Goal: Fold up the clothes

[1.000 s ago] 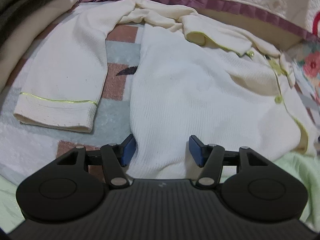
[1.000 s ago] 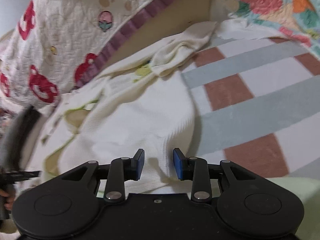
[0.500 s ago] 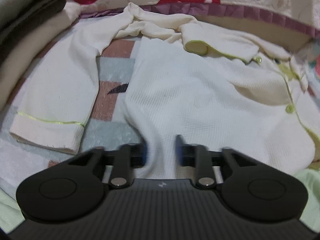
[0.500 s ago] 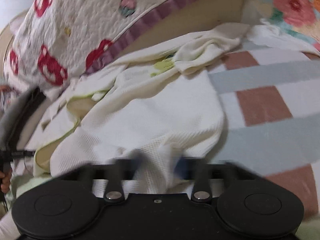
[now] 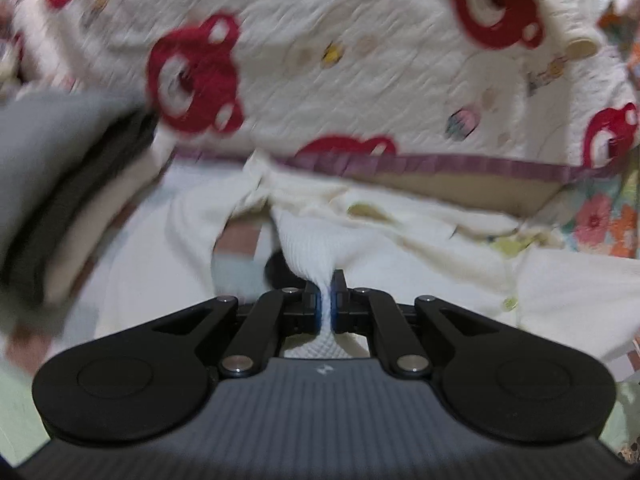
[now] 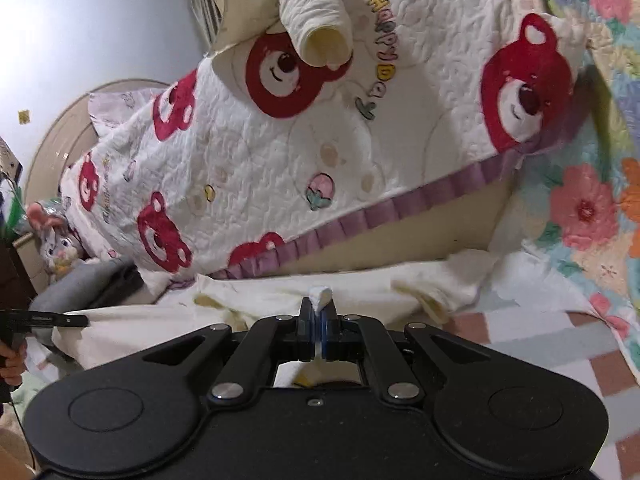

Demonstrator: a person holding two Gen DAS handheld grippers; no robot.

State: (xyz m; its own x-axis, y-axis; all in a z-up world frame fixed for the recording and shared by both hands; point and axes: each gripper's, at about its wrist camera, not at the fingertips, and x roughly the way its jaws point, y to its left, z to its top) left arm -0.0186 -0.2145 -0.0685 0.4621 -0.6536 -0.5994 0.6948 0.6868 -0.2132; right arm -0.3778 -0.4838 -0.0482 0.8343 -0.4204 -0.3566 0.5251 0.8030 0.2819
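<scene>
Left wrist view, blurred: a grey folded pile [image 5: 60, 184] is seen at far left. The left gripper [image 5: 327, 300] is clamped on a pinched ridge of the cream shirt [image 5: 400, 240], which is spread over the checked bed cover [image 5: 236, 240] below the bear-print quilt [image 5: 360, 60]. A floral quilt [image 5: 600, 220] is seen at far right.

Right wrist view: a hand [image 6: 10, 364] is seen at the left edge. The right gripper [image 6: 319, 322] is closed on a small tuft of the same shirt [image 6: 360, 284], with fabric pulled up between the pads.
</scene>
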